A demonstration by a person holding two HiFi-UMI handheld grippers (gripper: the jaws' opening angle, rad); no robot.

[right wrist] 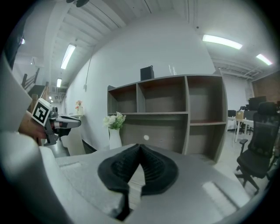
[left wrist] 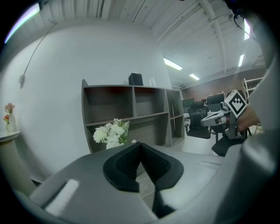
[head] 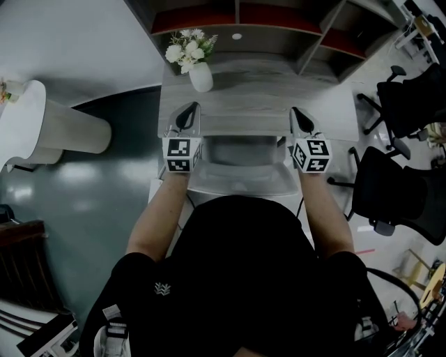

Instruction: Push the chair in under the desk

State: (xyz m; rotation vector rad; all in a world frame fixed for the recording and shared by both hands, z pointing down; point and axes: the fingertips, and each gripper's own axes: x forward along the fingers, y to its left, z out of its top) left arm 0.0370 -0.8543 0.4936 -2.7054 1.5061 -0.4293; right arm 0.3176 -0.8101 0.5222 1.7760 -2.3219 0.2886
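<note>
A light grey chair stands right in front of me, tucked against the front edge of the grey wooden desk. My left gripper is held at the chair's left side and my right gripper at its right side, both pointing towards the desk. Whether they touch the chair I cannot tell. In the left gripper view the left gripper has its black jaws closed tip to tip with nothing between them. The right gripper looks the same in its own view.
A white vase of white flowers stands on the desk's far left, before a grey shelf unit. Black office chairs crowd the right side. A white round table stands left on the dark floor.
</note>
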